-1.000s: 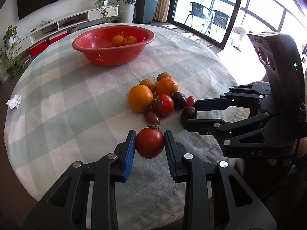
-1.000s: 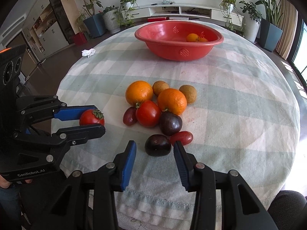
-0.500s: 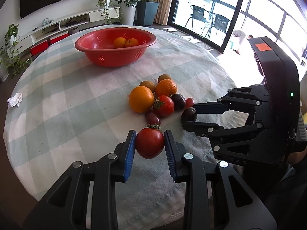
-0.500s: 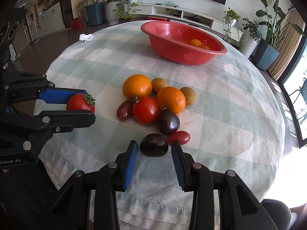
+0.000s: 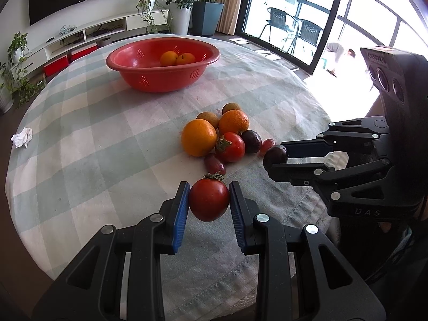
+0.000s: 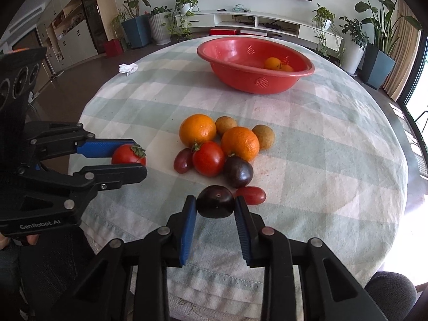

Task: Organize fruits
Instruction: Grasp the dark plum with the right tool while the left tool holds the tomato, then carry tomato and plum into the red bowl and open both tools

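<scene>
While both tools sit low at the near edge of the counter (image 5: pixel 80 123), we've got a fruit in each. Our left gripper (image 5: pixel 209 206) has its fingers (image 5: pixel 181 208) closed against a red tomato (image 5: pixel 209 202), stem pointing away toward the pile. Our right gripper (image 6: pixel 215 208) has its fingers (image 6: pixel 242 222) narrowed onto a dark plum (image 6: pixel 215 201), and they look to be pinching its two sides.

What matters now is the red bowl (image 5: pixel 149 80). It lies straight ahead of both pairs of fingers, well apart, at top centre of the left view and in the upper right of the right view, with the loose fruit pile (image 6: pixel 222 147) directly between. Two oranges (image 5: pixel 178 58) already sit inside it. Neither hand looks clearly nearer, we'd say; each carry has to pass over or around the pile. Both fruits are round, so no long axis to worry about.

A pale green checked cloth covers the round counter, soft and slightly wrinkled near the hem, so fruit shouldn't roll far. A crumpled white tissue (image 5: pixel 22 137) lies at the left edge. Behind, we see a low TV shelf (image 6: pixel 256 21), potted plants and a bright balcony door (image 5: pixel 289 16).
</scene>
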`<act>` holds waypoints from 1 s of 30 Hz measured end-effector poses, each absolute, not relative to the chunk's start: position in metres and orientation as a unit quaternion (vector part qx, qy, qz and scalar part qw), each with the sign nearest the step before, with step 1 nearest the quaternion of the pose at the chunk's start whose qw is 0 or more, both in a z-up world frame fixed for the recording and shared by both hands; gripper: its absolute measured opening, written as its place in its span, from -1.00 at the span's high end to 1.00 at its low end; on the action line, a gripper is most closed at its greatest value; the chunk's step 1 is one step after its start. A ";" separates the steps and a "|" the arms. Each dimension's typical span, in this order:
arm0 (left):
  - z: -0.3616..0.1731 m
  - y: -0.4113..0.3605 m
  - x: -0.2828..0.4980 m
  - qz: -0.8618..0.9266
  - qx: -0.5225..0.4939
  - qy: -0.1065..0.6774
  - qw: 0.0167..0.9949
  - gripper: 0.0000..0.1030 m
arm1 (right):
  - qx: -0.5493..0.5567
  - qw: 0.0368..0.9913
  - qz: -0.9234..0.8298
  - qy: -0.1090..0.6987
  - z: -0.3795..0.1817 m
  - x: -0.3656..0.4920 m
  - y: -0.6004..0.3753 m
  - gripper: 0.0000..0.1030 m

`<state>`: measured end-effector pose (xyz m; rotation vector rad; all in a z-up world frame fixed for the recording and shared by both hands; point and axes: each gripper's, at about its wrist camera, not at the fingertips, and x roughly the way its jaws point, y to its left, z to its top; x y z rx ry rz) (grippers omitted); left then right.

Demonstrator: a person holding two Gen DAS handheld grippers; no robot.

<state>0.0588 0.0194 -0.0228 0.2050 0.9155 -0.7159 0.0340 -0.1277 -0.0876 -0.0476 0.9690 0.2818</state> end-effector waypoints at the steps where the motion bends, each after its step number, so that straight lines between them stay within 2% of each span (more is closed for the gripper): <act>1: -0.023 0.020 0.059 -0.337 0.096 0.432 0.831 0.46 | -0.016 0.876 0.138 0.462 -0.085 0.034 -0.129 0.38; 11: -0.016 0.030 0.071 -0.338 0.062 0.432 0.834 0.46 | 0.061 0.889 0.134 0.434 -0.061 0.049 -0.175 0.38; 17: 0.011 0.030 0.098 -0.319 0.073 0.408 0.853 0.46 | 0.082 0.907 0.123 0.395 -0.031 0.077 -0.205 0.38; 22: 0.044 0.018 0.145 -0.311 0.082 0.379 0.868 0.46 | 0.101 0.915 0.143 0.364 -0.004 0.116 -0.212 0.38; 30: 0.060 -0.019 0.246 -0.287 0.131 0.383 0.868 0.46 | 0.081 0.906 0.172 0.378 0.001 0.201 -0.189 0.38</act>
